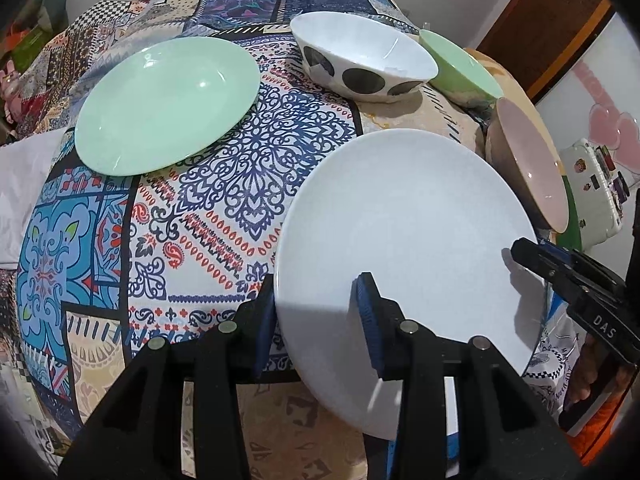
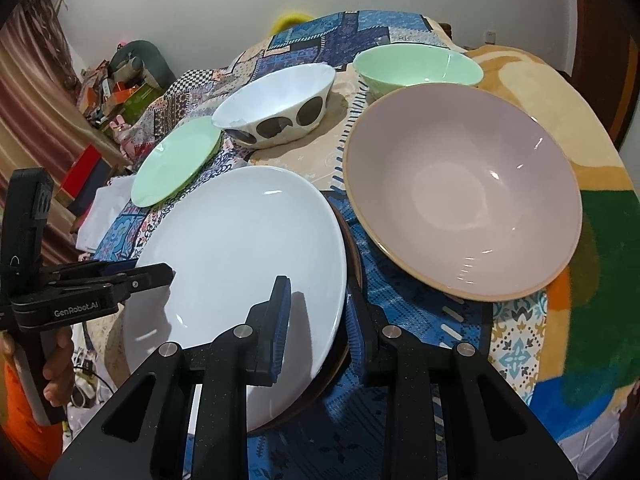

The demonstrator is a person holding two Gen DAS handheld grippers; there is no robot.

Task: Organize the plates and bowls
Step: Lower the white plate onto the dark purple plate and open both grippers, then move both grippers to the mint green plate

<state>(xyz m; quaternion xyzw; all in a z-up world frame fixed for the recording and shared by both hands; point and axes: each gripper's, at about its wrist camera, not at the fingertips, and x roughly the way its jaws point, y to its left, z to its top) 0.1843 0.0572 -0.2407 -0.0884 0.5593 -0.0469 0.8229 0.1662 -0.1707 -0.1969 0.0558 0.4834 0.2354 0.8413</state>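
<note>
A large white plate (image 1: 408, 240) is tilted above the patterned tablecloth, held at two edges. My left gripper (image 1: 316, 316) straddles its left rim, one blue pad above and one below. My right gripper (image 2: 316, 320) straddles its right rim the same way; a dark brown plate (image 2: 352, 264) shows just under the white plate (image 2: 240, 248). A mint green plate (image 1: 168, 104) lies at the far left. A white bowl with black dots (image 1: 360, 60), a mint green bowl (image 1: 460, 64) and a large pink bowl (image 2: 464, 196) stand beyond.
The tablecloth (image 1: 224, 216) covers a rounded table that falls away at the left and front. A white folded cloth (image 1: 24, 200) lies at the left edge. A white case (image 1: 596, 184) and clutter stand off the table.
</note>
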